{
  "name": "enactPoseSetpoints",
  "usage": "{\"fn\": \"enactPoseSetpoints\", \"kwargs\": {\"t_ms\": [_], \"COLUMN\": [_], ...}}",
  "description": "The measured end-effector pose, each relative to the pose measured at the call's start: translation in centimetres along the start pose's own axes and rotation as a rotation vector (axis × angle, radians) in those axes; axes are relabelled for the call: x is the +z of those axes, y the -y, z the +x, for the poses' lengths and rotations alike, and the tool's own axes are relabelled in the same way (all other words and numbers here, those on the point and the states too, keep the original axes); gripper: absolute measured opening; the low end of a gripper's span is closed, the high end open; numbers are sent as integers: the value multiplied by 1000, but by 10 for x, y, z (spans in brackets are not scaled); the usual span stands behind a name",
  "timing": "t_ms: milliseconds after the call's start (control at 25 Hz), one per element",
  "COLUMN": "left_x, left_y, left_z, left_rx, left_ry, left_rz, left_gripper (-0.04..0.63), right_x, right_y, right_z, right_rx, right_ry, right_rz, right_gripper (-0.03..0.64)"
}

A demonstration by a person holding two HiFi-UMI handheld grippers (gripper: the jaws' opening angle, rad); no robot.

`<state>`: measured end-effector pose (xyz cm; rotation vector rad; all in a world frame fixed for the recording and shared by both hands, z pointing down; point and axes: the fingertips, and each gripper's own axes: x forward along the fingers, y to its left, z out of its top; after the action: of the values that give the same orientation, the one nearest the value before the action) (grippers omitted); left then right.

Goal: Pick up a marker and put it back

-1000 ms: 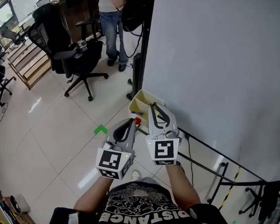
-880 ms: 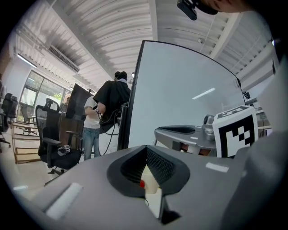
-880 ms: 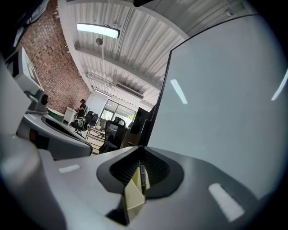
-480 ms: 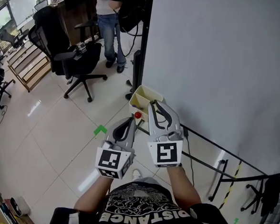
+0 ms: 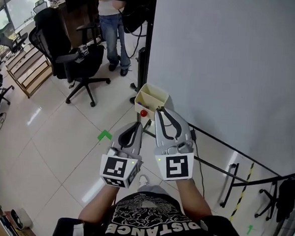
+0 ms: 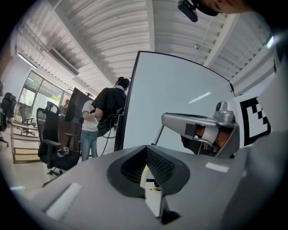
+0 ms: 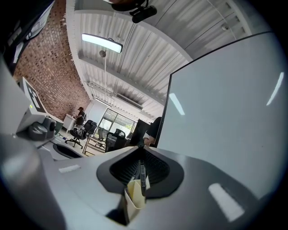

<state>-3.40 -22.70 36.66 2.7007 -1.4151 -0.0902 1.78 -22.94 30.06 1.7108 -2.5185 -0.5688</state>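
Pinching a dark marker (image 7: 141, 175) (mostly hidden), right tool (image 7: 139, 152) near cream holder (image 5: 147, 101), left tool (image 6: 146, 150) closed, empty.

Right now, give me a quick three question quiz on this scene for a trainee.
1. True or false: the left gripper and the right gripper each hold something.
2. In the head view, which gripper's jaws are closer to the cream box? A) left B) right C) neither, equally far
3. Fill in: the right gripper's jaws are shut on a dark ____.
Key: 1 false, the left gripper's jaws are shut on nothing; 2 B; 3 marker.
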Motion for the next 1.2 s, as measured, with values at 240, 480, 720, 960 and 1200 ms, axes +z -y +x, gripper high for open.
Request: {"fn": "enactPoseSetpoints", "kwargs": {"t_ms": [240, 480, 720, 960, 1200], "left_x": [9, 14, 10, 9, 9], "left_y": [13, 27, 38, 41, 38], "left_z": [-13, -28, -37, -44, -45], "left_rx": [-7, -19, -22, -24, -14], "left_ry": [27, 33, 34, 37, 36], "left_rz": [-1, 6, 20, 21, 10], "left_gripper": [6, 6, 6, 5, 6], "right_x": [5, 4, 2, 3, 5], "right_y": [-7, -16, -18, -24, -26], "right_z": [-23, -42, -57, -63, -62], "right_rx": [-2, -4, -8, -5, -1], "right_ry": [-3, -20, -27, -30, -27], "right_rz": [36, 49, 56, 53, 51], "right_gripper": [34, 34, 34, 34, 34]}}
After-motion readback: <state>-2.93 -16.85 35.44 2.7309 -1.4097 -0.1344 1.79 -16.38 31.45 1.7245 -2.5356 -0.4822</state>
